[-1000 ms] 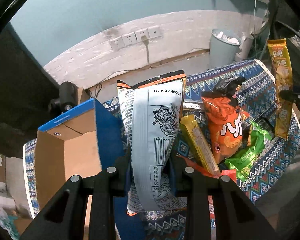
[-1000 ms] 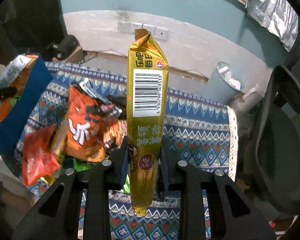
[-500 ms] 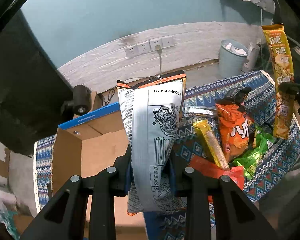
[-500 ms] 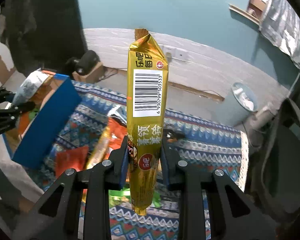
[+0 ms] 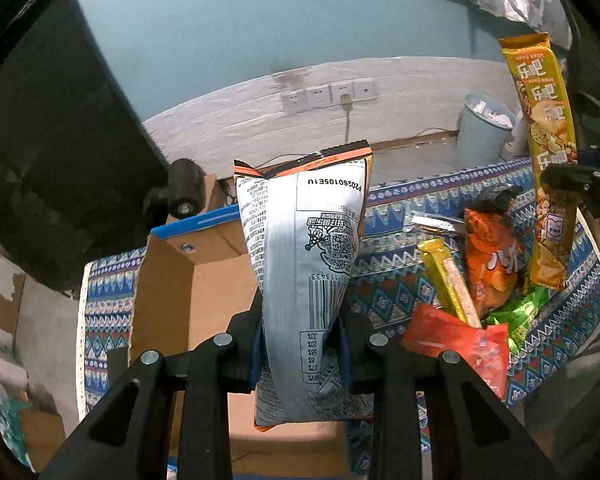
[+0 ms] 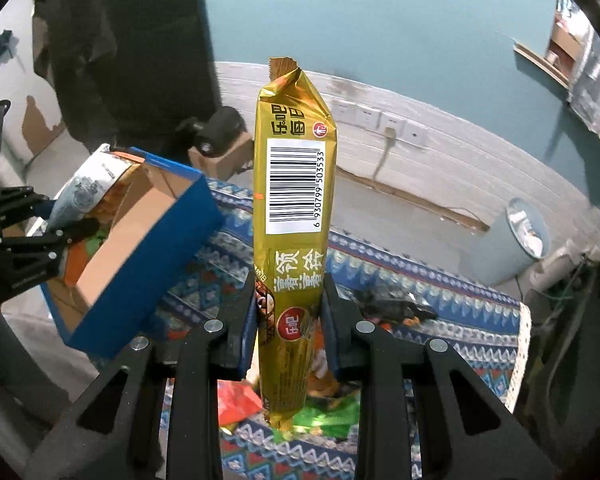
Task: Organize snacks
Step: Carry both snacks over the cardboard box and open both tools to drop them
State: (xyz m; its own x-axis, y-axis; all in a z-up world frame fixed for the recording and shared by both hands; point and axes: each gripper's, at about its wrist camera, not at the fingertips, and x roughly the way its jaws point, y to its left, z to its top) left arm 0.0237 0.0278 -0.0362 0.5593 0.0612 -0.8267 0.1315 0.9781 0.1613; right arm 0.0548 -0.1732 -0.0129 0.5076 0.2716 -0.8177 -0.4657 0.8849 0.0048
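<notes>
Beside the blue box (image 6: 148, 264), loose snacks (image 5: 488, 264) — both fingers' pairs clamped on packets, perhaps chips (image 5: 304, 280).

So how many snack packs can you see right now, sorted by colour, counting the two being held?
Silver-white chip bag: 1
Gold packs, long held pack and slim stick: 2
Orange bag: 1
Red pouch: 1
Green pack: 1
Total: 6

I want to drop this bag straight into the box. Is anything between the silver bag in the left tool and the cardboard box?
Nothing visible blocks it. The left tool grips the silver bag right over the open cardboard box, whose top is uncovered. The loose snacks lie off to the side on the patterned cloth.
</notes>
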